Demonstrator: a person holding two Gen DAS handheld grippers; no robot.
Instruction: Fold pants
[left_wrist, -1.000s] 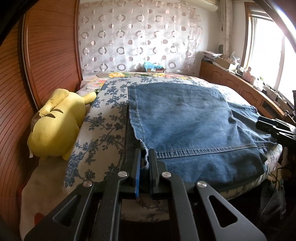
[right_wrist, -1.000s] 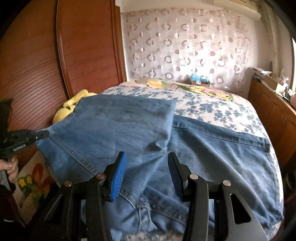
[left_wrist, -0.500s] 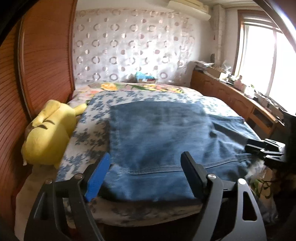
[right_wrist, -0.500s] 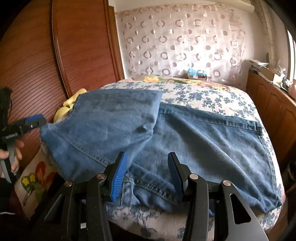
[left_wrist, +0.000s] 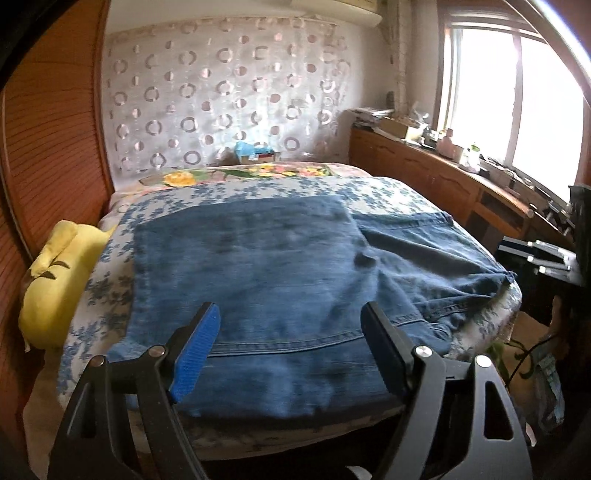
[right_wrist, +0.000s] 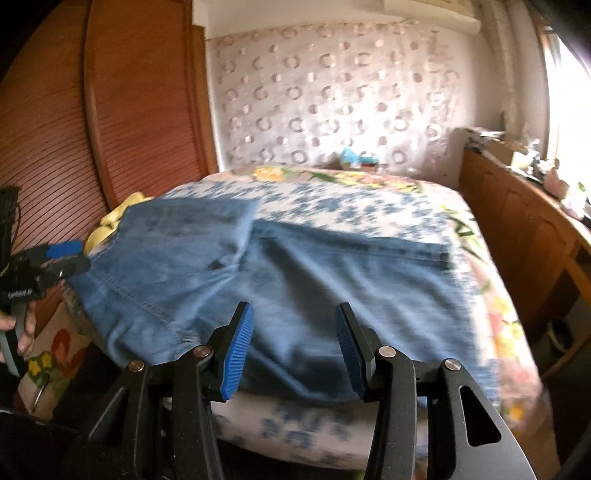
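Observation:
Blue denim pants (left_wrist: 280, 280) lie folded across the near end of the bed, legs doubled over the seat. They also show in the right wrist view (right_wrist: 295, 280). My left gripper (left_wrist: 291, 350) is open and empty, held back from the near edge of the pants. It also shows at the left of the right wrist view (right_wrist: 62, 258). My right gripper (right_wrist: 293, 347) is open and empty, just off the near edge of the pants. It shows at the right of the left wrist view (left_wrist: 535, 254).
The bed (left_wrist: 258, 184) has a blue floral cover. A yellow plush toy (left_wrist: 55, 288) lies at its left side against the wooden wardrobe (right_wrist: 110, 110). A wooden cabinet (left_wrist: 443, 177) with clutter runs along the window side. A small box (left_wrist: 255, 153) sits at the bed's far end.
My left gripper let go of the pants' corner, opened wide and drew back from the bed. My right gripper stayed open and also pulled back. The pants settled flat.

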